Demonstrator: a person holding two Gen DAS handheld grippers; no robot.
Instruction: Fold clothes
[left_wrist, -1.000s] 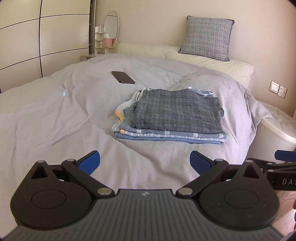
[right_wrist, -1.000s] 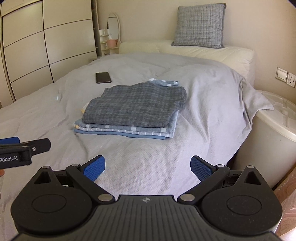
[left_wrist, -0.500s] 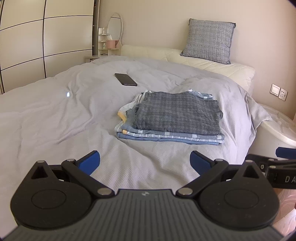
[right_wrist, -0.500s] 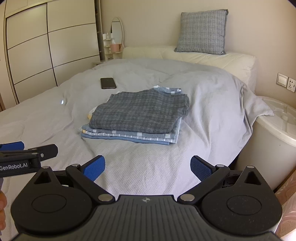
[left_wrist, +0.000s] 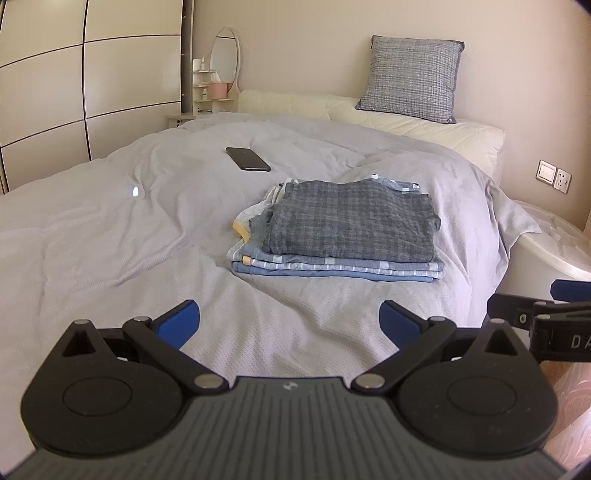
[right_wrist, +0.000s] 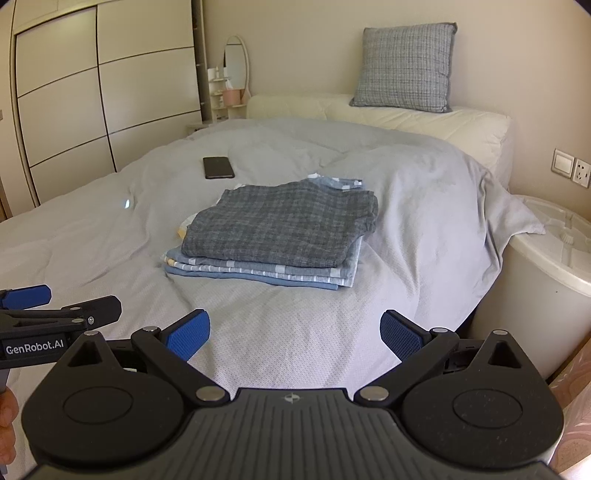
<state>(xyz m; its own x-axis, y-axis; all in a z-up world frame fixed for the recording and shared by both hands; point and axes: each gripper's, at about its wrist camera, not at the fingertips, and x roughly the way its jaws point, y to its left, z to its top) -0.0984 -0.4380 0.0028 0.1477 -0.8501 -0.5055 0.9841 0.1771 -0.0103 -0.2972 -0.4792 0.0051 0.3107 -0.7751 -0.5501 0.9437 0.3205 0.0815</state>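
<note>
- Stack of folded clothes (left_wrist: 338, 232) lay at frame centre on the grey bedspread (left_wrist: 110, 236); dark grey checked woven piece on top, blue-and-white striped layers below, a yellow edge at its left.
- Stack roughly rectangular, flat; long axis ran left-right in the left wrist view, folded edges facing the camera.
- Left gripper (left_wrist: 290, 319): blue textured pads spread wide, holding nothing, low in frame, short of the stack.
- Right gripper (right_wrist: 293, 330): likewise spread wide, empty.
- Slim black phone (left_wrist: 248, 158) lay above-left of the stack, apart from it.
- Checked pillow (left_wrist: 412, 79) stood upright, upper right.
</note>
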